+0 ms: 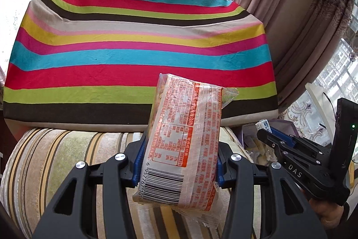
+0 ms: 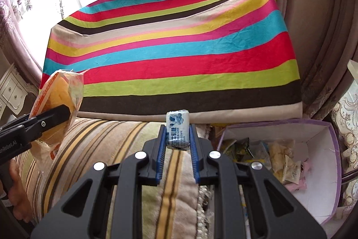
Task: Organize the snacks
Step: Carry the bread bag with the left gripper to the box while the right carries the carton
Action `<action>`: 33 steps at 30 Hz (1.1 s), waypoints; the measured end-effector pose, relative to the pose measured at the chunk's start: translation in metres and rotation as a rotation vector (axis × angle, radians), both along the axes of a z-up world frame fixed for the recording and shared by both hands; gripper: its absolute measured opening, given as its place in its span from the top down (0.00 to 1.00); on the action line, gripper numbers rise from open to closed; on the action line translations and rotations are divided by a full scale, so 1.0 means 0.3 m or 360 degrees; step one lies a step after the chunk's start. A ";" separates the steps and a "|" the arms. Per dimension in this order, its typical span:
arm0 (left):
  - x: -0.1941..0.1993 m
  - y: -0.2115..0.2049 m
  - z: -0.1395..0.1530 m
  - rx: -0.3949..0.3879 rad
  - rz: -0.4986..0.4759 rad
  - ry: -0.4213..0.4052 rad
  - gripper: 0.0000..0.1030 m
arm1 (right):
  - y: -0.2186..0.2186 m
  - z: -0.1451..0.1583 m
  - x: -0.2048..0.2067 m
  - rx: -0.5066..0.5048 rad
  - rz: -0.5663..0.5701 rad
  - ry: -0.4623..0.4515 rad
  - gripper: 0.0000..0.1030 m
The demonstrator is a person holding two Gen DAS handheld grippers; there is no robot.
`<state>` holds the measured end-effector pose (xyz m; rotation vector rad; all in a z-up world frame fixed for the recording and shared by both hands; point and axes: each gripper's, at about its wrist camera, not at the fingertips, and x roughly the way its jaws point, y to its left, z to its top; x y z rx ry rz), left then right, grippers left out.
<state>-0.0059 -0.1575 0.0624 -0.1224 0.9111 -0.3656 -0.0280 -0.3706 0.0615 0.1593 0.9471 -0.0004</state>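
Striped table (image 2: 170, 55) ahead is bare. Left gripper (image 1: 179, 156) clamps orange packet (image 1: 185, 138), right gripper (image 2: 177, 138) pinches blue-white candy (image 2: 177, 130); neither yet placed; box (image 2: 322, 212) at right holds snacks.

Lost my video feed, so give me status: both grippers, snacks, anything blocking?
Left gripper shut on orange-print snack pack. Right gripper shut on small blue-white candy. Lilac box of snacks sits to the right, path clear.
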 end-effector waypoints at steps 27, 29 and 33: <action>-0.090 -0.595 -0.094 0.0025 -0.0666 0.0197 0.56 | -0.377 -0.106 -0.297 0.0039 -0.0443 0.0065 0.80; -0.087 -0.619 -0.118 0.0032 -0.0678 0.0228 0.56 | -0.399 -0.112 -0.307 0.0040 -0.0470 0.0068 0.80; -0.079 -0.660 -0.154 0.0040 -0.0699 0.0269 0.56 | -0.433 -0.127 -0.324 0.0042 -0.0504 0.0084 0.80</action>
